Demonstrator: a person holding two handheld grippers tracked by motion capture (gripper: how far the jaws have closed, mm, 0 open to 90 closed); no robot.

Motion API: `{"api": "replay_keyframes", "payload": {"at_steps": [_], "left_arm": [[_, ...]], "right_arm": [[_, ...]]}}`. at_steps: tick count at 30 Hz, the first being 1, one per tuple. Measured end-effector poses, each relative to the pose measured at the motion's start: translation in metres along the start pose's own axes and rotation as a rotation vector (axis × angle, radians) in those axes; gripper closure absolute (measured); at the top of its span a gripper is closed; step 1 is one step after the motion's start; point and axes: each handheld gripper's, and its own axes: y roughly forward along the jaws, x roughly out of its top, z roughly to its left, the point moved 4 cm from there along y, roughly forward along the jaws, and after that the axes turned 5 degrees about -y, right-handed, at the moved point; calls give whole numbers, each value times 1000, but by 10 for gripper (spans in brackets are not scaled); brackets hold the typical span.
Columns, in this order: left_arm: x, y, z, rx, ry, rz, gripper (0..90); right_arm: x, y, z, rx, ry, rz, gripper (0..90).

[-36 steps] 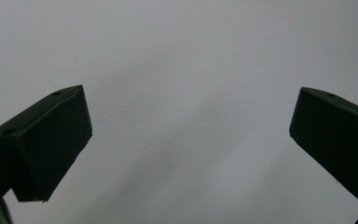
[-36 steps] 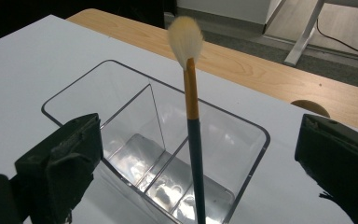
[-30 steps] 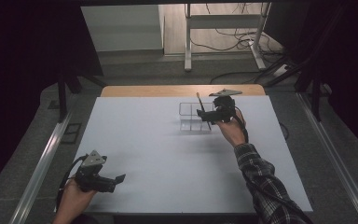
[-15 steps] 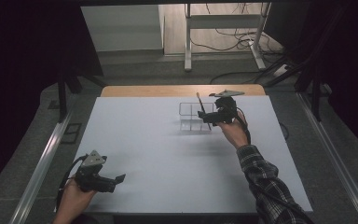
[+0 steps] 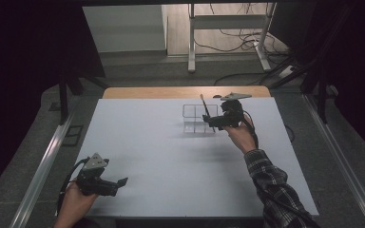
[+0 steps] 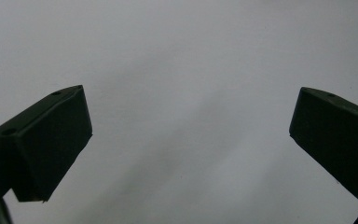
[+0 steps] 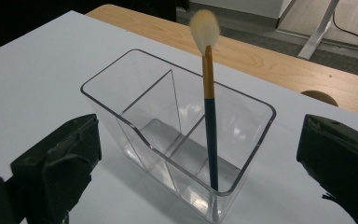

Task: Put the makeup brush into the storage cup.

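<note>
I see the brush (image 7: 209, 107) standing bristles-up in the clear organizer (image 7: 135, 93), in its near right compartment, toward the table's (image 5: 171, 156) far side. My right gripper (image 5: 215, 120) sits just beside it, jaws wide and empty. My left gripper (image 5: 119, 183) rests near the front-left edge, likewise spread and empty.

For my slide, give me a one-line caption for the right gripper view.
Open right gripper facing a clear organizer with a brush standing in it.

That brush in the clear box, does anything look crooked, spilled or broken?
Nothing stands out. The brush stands nearly upright, bristles up, in a front compartment of the clear organizer, which sits level on the white table.
</note>
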Motion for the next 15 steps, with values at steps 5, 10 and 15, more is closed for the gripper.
{"api": "replay_keyframes", "payload": {"at_steps": [5, 10, 15], "left_arm": [[0, 0, 0, -2, -2, -1, 0], [0, 0, 0, -11, -9, -8, 0], [0, 0, 0, -16, -11, -10, 0]], "right_arm": [[-1, -4, 2, 4, -10, 7, 0], [-3, -7, 5, 9, -13, 14, 0], [-5, -10, 8, 14, -22, 20, 0]]}}
